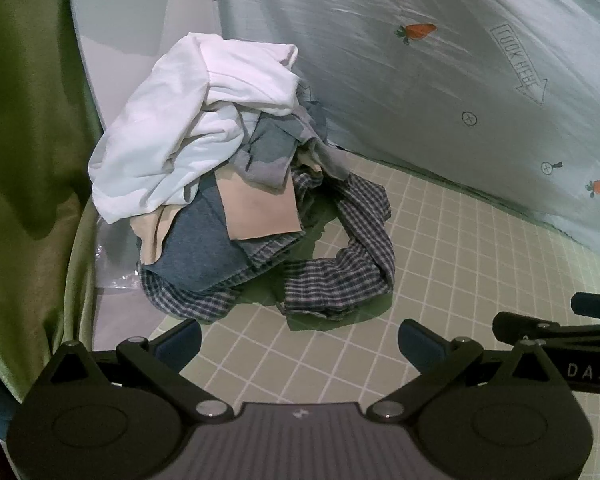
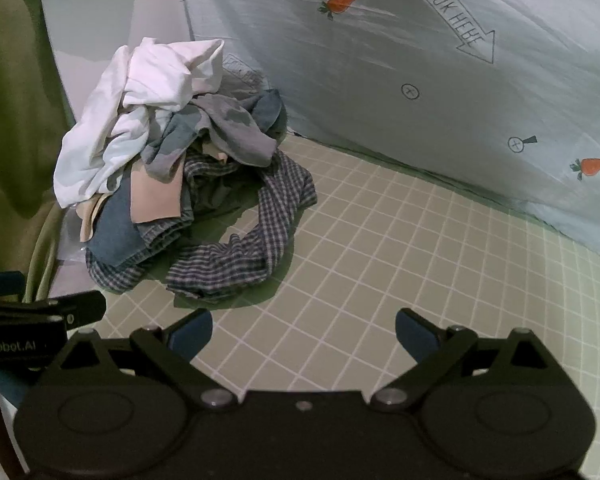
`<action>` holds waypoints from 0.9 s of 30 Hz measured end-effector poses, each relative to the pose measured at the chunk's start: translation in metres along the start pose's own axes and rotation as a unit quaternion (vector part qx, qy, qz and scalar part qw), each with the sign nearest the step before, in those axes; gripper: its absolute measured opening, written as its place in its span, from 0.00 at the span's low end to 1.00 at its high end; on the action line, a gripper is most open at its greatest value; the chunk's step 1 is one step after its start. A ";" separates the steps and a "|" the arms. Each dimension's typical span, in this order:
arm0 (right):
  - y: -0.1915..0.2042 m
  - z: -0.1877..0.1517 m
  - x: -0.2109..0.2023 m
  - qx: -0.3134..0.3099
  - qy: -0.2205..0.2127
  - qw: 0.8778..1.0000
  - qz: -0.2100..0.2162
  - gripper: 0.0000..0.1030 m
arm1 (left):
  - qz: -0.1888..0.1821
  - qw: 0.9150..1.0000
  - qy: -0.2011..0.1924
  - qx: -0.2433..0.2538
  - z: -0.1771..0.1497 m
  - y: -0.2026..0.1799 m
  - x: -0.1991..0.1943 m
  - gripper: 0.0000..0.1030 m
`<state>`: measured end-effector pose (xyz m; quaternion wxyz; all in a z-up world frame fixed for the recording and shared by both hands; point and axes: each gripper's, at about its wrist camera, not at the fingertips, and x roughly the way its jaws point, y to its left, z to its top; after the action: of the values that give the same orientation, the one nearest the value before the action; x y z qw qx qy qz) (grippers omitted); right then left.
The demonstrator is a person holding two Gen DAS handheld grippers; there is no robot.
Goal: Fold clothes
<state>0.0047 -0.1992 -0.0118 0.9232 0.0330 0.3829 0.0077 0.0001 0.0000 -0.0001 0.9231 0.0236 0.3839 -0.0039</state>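
Note:
A heap of clothes [image 1: 228,184] lies on a green gridded mat [image 1: 440,272]. On top is a white garment [image 1: 180,128]; below it are grey-blue pieces, a beige piece [image 1: 256,208], a denim piece [image 1: 204,252] and a checked shirt [image 1: 340,276] spilling forward. My left gripper [image 1: 300,344] stands open just short of the checked shirt, nothing between its fingers. In the right wrist view the same heap [image 2: 172,184] lies to the upper left, and my right gripper [image 2: 304,336] is open over bare mat [image 2: 420,260], right of the checked shirt [image 2: 236,264].
A pale blue sheet [image 1: 420,60] printed with carrots and arrows rises behind the mat. A green curtain [image 1: 24,160] hangs at the left. Crinkled clear plastic [image 1: 112,268] lies under the heap's left side. The right gripper's body [image 1: 560,340] shows at the left view's right edge.

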 end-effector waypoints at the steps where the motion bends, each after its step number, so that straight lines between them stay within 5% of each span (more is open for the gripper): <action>1: 0.000 0.000 0.000 0.000 0.000 1.000 0.000 0.96 | 0.000 1.000 0.000 0.000 0.000 0.000 0.000 1.00; 27: 0.001 0.000 0.003 -0.003 0.004 1.000 -0.002 0.96 | -0.008 1.000 0.004 0.010 0.000 -0.006 0.008 1.00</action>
<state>0.0072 -0.1981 -0.0143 0.9217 0.0292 0.3868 0.0067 0.0056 -0.0062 -0.0057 0.9212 0.0302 0.3876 -0.0148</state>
